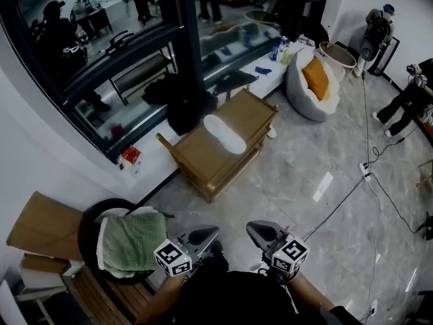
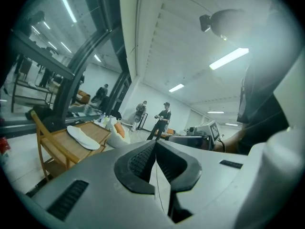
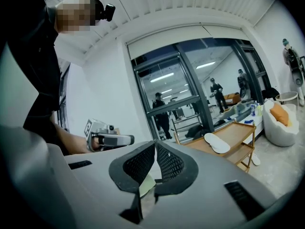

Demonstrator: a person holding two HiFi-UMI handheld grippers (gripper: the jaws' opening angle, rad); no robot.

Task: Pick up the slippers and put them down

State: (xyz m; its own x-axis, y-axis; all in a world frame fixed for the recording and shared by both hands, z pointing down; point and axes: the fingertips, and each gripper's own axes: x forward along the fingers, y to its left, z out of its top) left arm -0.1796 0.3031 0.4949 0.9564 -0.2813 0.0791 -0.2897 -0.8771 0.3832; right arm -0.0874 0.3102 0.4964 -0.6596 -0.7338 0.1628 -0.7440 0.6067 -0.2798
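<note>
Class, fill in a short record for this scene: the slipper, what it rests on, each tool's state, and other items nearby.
Slipper: white slipper, lying flat
Support: top of wooden trolley, beside the window
Left tool: left tool shut, empty
Right tool: right tool shut, empty
Nearby: green towel; white beanbag with orange cushion
</note>
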